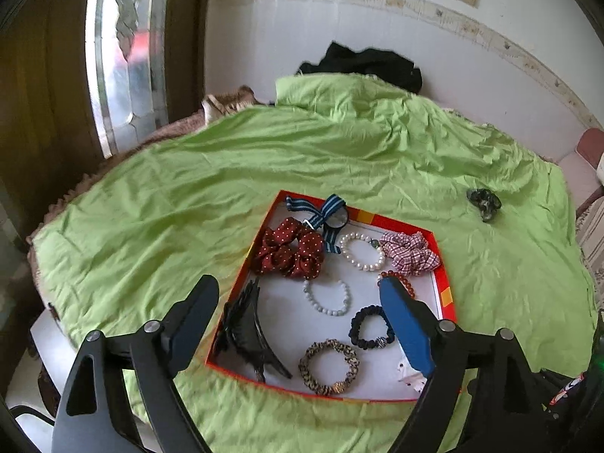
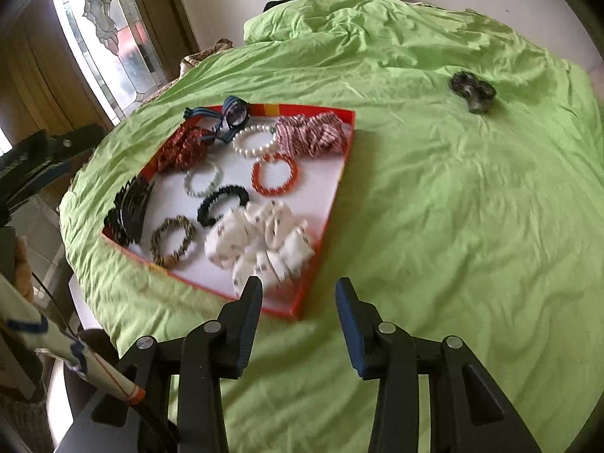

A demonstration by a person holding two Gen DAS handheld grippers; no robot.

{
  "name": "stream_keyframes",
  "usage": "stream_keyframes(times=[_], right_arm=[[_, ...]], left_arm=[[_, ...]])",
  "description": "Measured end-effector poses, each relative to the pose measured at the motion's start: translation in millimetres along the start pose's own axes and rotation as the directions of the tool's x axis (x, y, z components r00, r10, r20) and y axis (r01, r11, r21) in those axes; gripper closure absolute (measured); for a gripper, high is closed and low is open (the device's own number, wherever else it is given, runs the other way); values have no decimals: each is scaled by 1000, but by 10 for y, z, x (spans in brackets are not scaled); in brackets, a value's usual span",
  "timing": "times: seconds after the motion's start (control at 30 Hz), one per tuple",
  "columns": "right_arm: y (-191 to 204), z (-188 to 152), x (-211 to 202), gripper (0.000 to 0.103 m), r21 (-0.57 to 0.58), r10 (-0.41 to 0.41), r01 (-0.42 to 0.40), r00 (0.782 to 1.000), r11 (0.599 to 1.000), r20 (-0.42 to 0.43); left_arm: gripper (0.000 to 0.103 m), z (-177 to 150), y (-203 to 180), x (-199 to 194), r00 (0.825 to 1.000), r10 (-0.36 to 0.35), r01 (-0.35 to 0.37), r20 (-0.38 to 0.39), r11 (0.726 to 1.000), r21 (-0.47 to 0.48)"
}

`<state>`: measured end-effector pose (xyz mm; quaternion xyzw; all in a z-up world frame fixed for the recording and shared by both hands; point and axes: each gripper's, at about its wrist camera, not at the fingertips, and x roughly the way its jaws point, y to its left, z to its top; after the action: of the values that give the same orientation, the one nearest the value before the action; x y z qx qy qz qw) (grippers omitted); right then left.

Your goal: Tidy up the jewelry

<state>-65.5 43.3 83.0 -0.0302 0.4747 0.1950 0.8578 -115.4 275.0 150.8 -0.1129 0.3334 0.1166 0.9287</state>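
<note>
Both grippers hang empty over a green-sheeted bed [image 2: 434, 207]. The left gripper [image 1: 298, 292] is spread wide above the near part of a red-rimmed tray [image 1: 447, 294], touching nothing; the right gripper [image 2: 298, 288] stands partly open just off the tray's near corner. Bracelets and scrunchies lie inside the tray. A dark scrunchie [image 2: 472, 92] lies apart towards the bed's far right edge.

We look past our right gripper [image 2: 298, 294], its jaws apart and empty, at a red-rimmed tray [image 2: 341, 185] on the green sheet [image 2: 453, 226]. A white scrunchie [image 2: 260, 241] lies nearest us inside; a dark scrunchie [image 2: 472, 92] sits well apart on the sheet.
</note>
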Motion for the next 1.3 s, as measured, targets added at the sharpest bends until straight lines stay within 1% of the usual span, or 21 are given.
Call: stream_keyframes(times=[0.17,0.27,0.33,0.4,0.43,0.5,0.53,0.6,0.67,0.73,0.83,0.97,1.07,1.3], right_arm=[[-82,-132,-87,58,25,-14,14,1000,1000,-5],[-130,-190,-135,57,40,-24,24,1000,999,-5],[-151,-228,-162,57,49,-28,29,1000,998,-5],[-160,-260,-195,57,53,-33,33,999,998,-1],[-164,-280,-216,57,52,-39,39,999,998,2],[-165,-310,-243,55,52,-48,48,999,998,7],[-166,-328,-256,55,55,-51,51,999,997,9],[-179,-371,-275,54,62,-55,54,998,997,7],[-187,-409,-291,54,64,-60,59,998,996,5],[-200,-442,-315,54,62,-63,62,998,996,5],[-214,-487,-355,53,65,-67,66,998,996,9],[-255,-516,-413,53,75,-73,72,997,995,17],[-287,-529,-439,52,88,-74,72,997,993,18],[-289,-551,-422,52,95,-84,84,996,992,3]], left_arm=[[12,-110,-81,-278,996,37,-36,82,999,-13],[11,-147,-172,-444,989,75,-76,131,997,6],[6,-184,-238,-568,979,110,-115,172,993,17],[2,-243,-302,-718,963,141,-149,230,989,18],[1,-283,-342,-803,952,156,-166,264,986,13],[0,-344,-392,-921,939,167,-174,301,985,-1],[0,-366,-409,-956,938,164,-171,307,985,-4],[0,-426,-462,-1007,943,138,-149,303,989,12],[0,-480,-532,-1028,948,116,-137,297,989,52],[0,-519,-586,-1013,951,128,-155,280,985,79],[0,-580,-654,-971,957,150,-178,247,979,95],[0,-632,-694,-907,965,163,-188,205,977,105],[0,-654,-708,-869,973,152,-172,176,980,102],[0,-703,-676,-764,984,140,-151,108,984,97]])
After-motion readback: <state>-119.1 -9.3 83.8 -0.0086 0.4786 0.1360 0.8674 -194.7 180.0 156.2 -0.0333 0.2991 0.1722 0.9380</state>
